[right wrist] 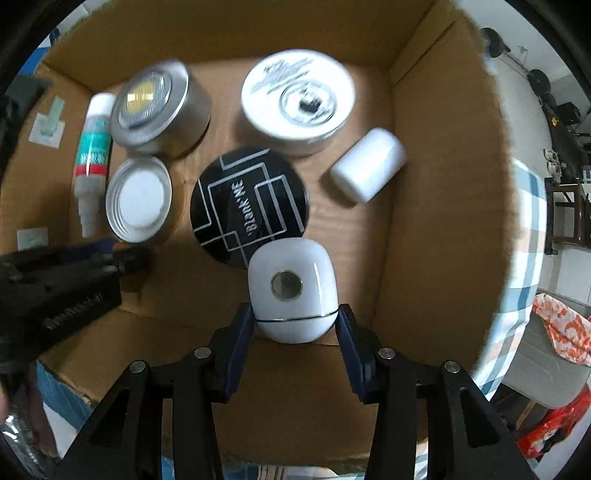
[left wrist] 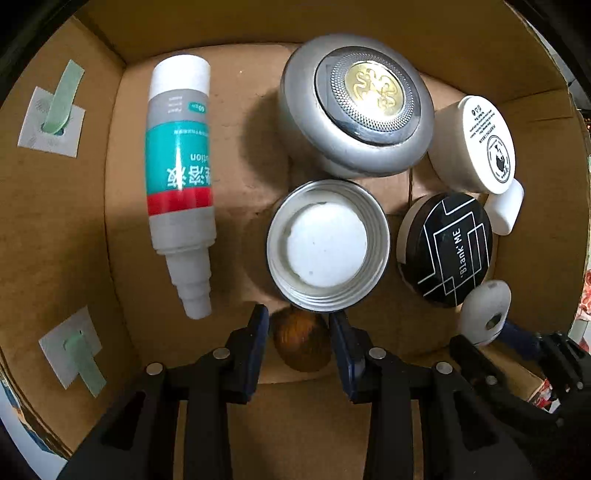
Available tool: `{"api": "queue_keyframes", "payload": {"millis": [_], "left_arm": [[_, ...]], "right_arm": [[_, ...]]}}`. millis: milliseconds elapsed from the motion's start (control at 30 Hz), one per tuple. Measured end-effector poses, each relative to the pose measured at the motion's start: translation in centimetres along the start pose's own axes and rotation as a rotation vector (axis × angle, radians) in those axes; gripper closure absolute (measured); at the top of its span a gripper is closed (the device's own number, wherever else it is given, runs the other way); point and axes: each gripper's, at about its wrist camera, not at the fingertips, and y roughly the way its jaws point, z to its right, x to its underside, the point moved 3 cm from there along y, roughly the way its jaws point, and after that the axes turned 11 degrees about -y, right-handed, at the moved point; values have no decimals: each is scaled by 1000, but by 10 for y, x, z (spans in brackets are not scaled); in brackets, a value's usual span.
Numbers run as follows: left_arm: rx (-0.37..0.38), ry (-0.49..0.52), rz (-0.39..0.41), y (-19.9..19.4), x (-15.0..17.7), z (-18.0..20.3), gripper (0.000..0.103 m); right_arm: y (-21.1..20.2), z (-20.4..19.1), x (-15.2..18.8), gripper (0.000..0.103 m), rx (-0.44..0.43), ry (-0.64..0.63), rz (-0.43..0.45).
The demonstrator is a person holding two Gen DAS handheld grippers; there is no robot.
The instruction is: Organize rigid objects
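Observation:
Both grippers reach down into an open cardboard box (left wrist: 258, 22). My left gripper (left wrist: 300, 325) is shut on a small brown rounded object (left wrist: 301, 345), low near the box floor, just in front of an upturned metal lid (left wrist: 328, 244). My right gripper (right wrist: 294, 321) is shut on a white egg-shaped case (right wrist: 291, 288) with a round metal button, held by its sides above the near edge of a black "Blank ME" compact (right wrist: 249, 203). The same case (left wrist: 484, 314) shows at the lower right of the left wrist view.
On the box floor lie a teal-labelled bottle (left wrist: 181, 177), a silver tin with a gold emblem (left wrist: 356, 110), a white jar (left wrist: 476, 144) and a small white cylinder (right wrist: 369, 164). A checked cloth (right wrist: 524, 229) lies outside the box's right wall (right wrist: 443, 184).

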Motion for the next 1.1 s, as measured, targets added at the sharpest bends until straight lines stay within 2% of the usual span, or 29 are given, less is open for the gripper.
{"api": "queue_keyframes", "payload": {"millis": [167,367,567,633,700,733,800,900,933,1000,1100], "left_arm": [[-2,3,5,2,0,1,72],[-6,-1,3,-5,1,-1,71],[-16,-19,10,-22,3,-2,62],[-21,-14,27,-32,4,-4,61],[-35,-8,51,-43,8,-5,60],[-35,-6,66,-49,9,-5,59],[-21,-13,99,-64,15,-7,48],[5,-22,156,-86,24,-11,39],[6,-22,178,-95,29,-13,31],[3,-21,219,-108,37,-15,21],[6,-29,268,-126,52,-20,16]], "right_arm": [[15,-4,-6,55,-25,7,-22],[16,-16,-13,55,-23,16,28],[28,-14,-5,54,-52,33,14],[30,-8,1,50,-69,48,21],[26,1,4,41,-74,64,46],[23,8,6,41,-79,70,56],[13,14,11,40,-87,81,74],[-6,18,20,34,-65,70,107],[-13,18,25,34,-53,65,122],[-25,17,35,33,-41,59,144],[-45,9,46,33,-27,51,169]]}}
